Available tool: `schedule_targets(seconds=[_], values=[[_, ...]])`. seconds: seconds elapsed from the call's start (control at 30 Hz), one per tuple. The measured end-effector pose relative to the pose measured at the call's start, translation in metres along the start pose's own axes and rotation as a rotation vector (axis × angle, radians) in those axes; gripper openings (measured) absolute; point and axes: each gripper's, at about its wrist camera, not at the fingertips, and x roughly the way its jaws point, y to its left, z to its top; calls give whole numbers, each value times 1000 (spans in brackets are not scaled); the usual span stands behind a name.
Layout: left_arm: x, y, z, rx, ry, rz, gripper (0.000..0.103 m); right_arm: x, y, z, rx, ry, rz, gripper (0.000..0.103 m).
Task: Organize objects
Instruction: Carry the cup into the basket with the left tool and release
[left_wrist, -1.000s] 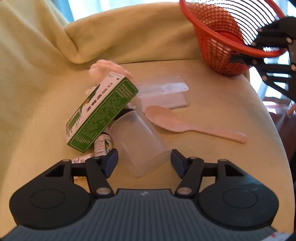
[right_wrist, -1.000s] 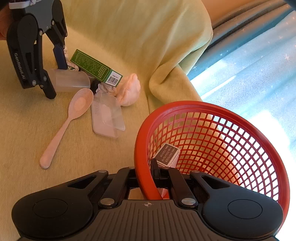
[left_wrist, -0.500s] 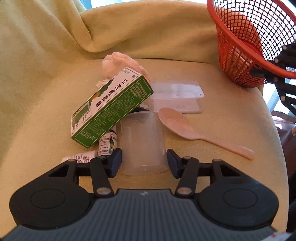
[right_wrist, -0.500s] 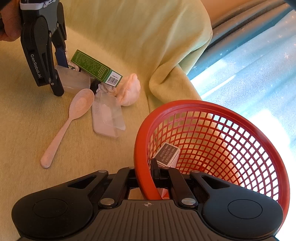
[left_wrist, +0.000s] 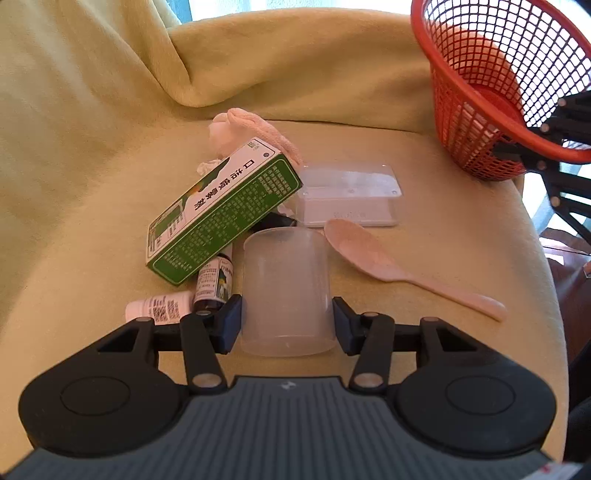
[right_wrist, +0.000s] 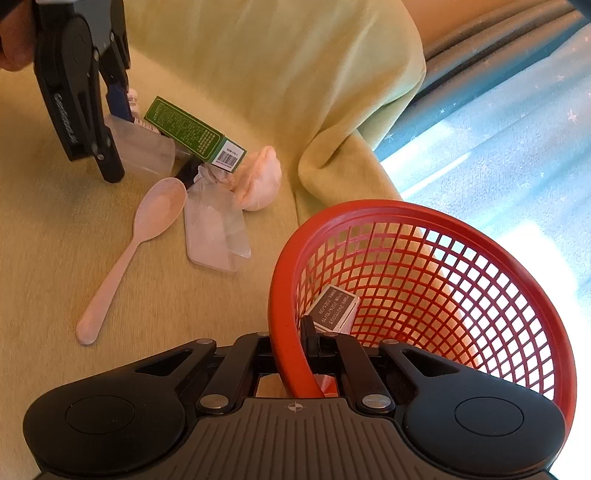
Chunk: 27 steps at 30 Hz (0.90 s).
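Left wrist view: the left gripper (left_wrist: 287, 322) straddles a clear plastic cup (left_wrist: 286, 291) lying on its side on the yellow-covered seat (left_wrist: 461, 229). Its jaws have just been closing, and the blue pads (left_wrist: 232, 322) sit at the cup's walls; whether they press cannot be told. At 10 o'clock from the cup a green medicine box (left_wrist: 221, 212) leans over two small bottles, partly hiding them. A pink spoon (left_wrist: 388, 266) lies at 2 o'clock. In the right wrist view, the right gripper (right_wrist: 308, 347) pinches the rim of the red mesh basket (right_wrist: 461, 295), its tips mostly hidden behind that rim. A small dark box (right_wrist: 334, 308) lies inside.
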Motion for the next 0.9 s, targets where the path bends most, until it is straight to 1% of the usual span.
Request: schedule_targets(seconds=[0.17,0.33,0.47,0.6,0.8,0.9], values=[[-22,3,-3,10,-26,-6,46,0,1,0,-1,0,0,1],[-43,6,6,10,-76,-18,46,0,1,-1,-4,-1,-1,1],[-63,-2,29,48,-145,-65,46,0,1,-1,-4,-3,-2,1],[-76,-23,60,136,-200,-117,46,1,1,0,1,-2,-1,1],[-80,-60,102,265,-258,-175,46,0,1,-1,-2,-3,1,1],[-77,-75,118,310,-274,-194,46,0,1,-1,0,-4,2,1]])
